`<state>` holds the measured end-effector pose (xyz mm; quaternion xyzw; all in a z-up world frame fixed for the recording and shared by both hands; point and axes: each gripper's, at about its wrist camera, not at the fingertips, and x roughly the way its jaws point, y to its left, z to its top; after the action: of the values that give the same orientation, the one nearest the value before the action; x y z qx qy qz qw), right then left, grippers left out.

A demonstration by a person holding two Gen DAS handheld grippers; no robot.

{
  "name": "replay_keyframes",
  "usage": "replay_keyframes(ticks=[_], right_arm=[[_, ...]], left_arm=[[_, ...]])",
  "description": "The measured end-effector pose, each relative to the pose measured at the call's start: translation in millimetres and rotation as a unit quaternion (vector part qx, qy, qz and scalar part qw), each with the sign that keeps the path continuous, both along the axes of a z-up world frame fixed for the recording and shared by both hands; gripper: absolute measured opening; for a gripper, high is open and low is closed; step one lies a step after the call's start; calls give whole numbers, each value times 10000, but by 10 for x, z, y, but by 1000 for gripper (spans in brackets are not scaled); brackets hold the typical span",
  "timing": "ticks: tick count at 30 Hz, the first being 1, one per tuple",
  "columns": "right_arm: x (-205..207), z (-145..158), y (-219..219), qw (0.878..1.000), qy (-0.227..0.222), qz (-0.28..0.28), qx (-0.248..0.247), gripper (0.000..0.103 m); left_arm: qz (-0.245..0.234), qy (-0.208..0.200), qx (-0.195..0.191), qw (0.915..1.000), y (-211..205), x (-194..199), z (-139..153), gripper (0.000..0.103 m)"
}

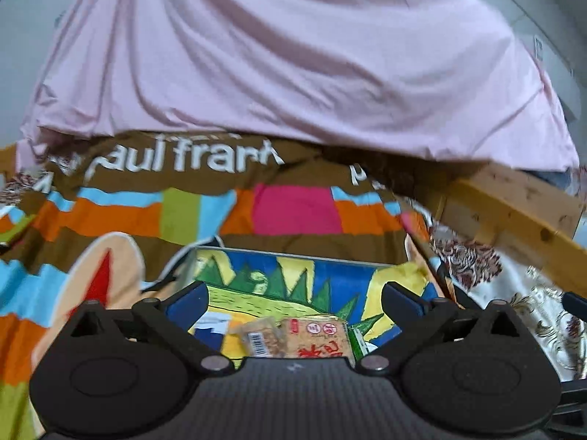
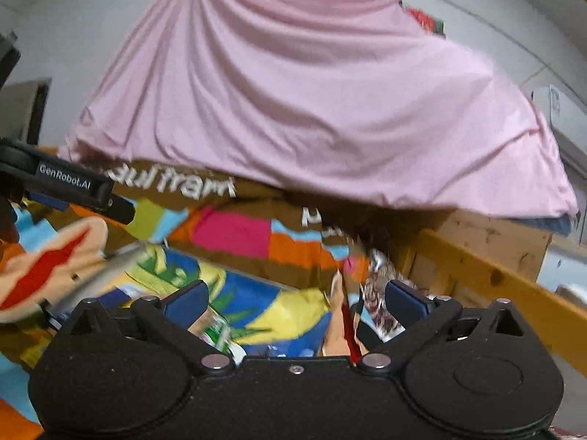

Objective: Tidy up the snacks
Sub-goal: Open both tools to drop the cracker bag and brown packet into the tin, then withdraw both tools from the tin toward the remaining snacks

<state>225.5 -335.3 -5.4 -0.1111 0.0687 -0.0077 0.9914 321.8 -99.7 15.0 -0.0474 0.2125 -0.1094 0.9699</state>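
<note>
A: Both tongs wide open? Holding anything?

B: My left gripper (image 1: 295, 299) is spread to its widest, nothing between the pads – same for my right gripper (image 2: 295, 299).

A: Where are the snacks?

B: Just under my left tongs, below the fingertips – a tan snack packet (image 1: 323, 337) touching a smaller barcode packet (image 1: 261, 336), both lying on the painted box (image 1: 293, 275). I'd say they sit there because that box is the collecting spot.

A: Right side?

B: Blurred; a green-white packet (image 2: 219, 328) near my left pad (image 2: 187, 299), same box. The box sits on the patterned blanket (image 1: 293, 209).
</note>
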Motion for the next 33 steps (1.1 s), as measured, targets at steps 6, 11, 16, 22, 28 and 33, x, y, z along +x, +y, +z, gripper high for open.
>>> replay_keyframes(ticks=[6,11,16,22,28,33], right_arm=[[-490,136,202,9991,-323,264,10,102],[-887,167,366,9981,-428,436,3,102],[-1220,122,540,9974,-321,603,-225,102],[-1535,30,682,9961,-175,730,-454,102],[-1687,-67,784,9943,220,960,-405,102],[-1730,-148,856,9909,544,1164,-402,102]], left_arm=[[274,-393,-85,9988,277,-536,177,102],[331,-519,-105,9980,464,-924,241,102],[468,-633,44,9969,630,-1308,201,103],[460,-530,318,9970,795,-1662,51,103],[299,-305,528,9977,926,-1952,-126,103],[23,72,600,9982,994,-2068,-276,103]])
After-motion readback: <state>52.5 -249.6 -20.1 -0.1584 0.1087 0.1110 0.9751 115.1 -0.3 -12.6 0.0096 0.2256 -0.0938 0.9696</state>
